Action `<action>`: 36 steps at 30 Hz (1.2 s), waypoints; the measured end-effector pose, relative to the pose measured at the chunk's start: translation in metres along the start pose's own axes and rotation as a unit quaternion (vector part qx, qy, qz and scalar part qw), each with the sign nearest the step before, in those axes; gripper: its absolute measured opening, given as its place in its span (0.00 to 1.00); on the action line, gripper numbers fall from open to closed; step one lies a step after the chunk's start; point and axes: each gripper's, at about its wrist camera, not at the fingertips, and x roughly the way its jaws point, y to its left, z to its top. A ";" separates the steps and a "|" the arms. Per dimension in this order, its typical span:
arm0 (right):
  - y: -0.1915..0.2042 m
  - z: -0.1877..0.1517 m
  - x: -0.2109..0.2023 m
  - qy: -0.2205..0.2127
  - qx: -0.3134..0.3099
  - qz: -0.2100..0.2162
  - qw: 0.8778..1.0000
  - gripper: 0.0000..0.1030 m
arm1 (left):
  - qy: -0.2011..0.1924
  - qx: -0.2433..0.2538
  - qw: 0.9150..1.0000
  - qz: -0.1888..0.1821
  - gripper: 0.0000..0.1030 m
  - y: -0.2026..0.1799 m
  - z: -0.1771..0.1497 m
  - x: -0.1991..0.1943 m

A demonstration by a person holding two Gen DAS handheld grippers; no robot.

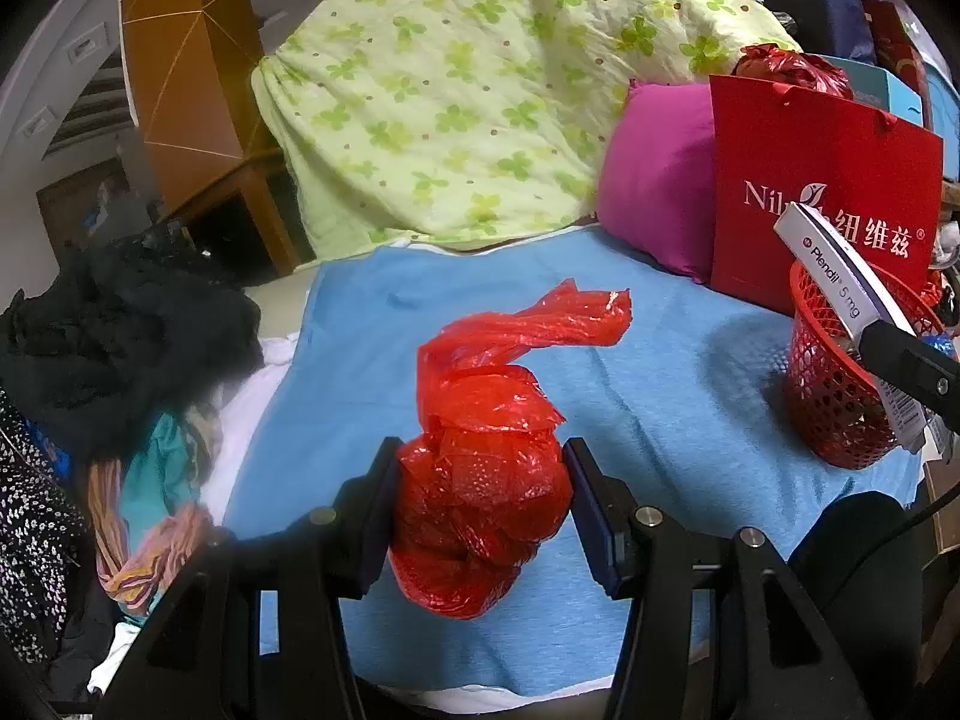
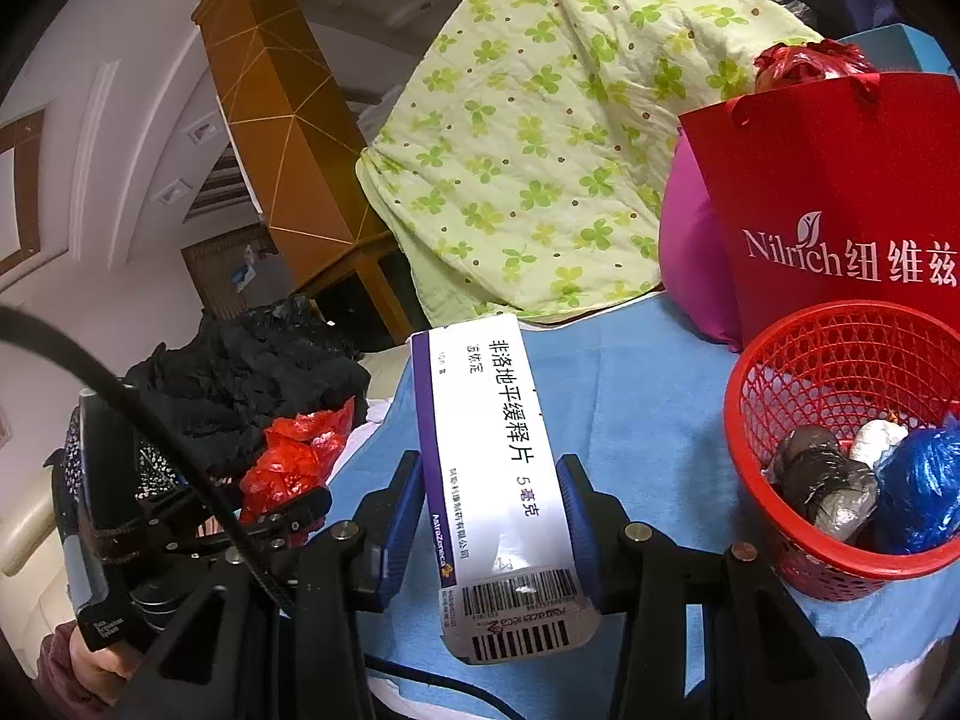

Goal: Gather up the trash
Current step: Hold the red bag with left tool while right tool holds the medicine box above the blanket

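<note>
My left gripper point(image 1: 480, 504) is shut on a crumpled red plastic bag point(image 1: 480, 480), held just above the blue cloth point(image 1: 660, 396); the bag's loose tail trails away from me. My right gripper point(image 2: 492, 510) is shut on a white and purple medicine box point(image 2: 492, 468), which points forward. The same box point(image 1: 834, 276) shows in the left wrist view, held over the rim of the red mesh basket point(image 1: 840, 384). In the right wrist view the basket point(image 2: 840, 372) stands to the right and holds a grey wrapped lump, a white wad and a blue bag. The left gripper with its red bag point(image 2: 294, 468) shows at the left.
A red paper gift bag point(image 2: 840, 192) stands behind the basket, beside a magenta cushion point(image 1: 654, 192). A green floral quilt point(image 1: 468, 78) is heaped at the back. Dark clothes point(image 1: 120, 336) and colourful fabric lie at the left edge of the blue cloth.
</note>
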 end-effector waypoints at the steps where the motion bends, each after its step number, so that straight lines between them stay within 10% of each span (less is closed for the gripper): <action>1: -0.001 0.000 -0.001 -0.001 0.001 -0.001 1.000 0.46 | 0.000 0.001 1.000 -0.001 0.54 0.000 0.000 0.000; 36: -0.044 0.000 -0.028 -0.023 0.046 -0.013 0.999 0.46 | 0.000 0.040 0.999 -0.020 0.54 -0.042 0.012 0.004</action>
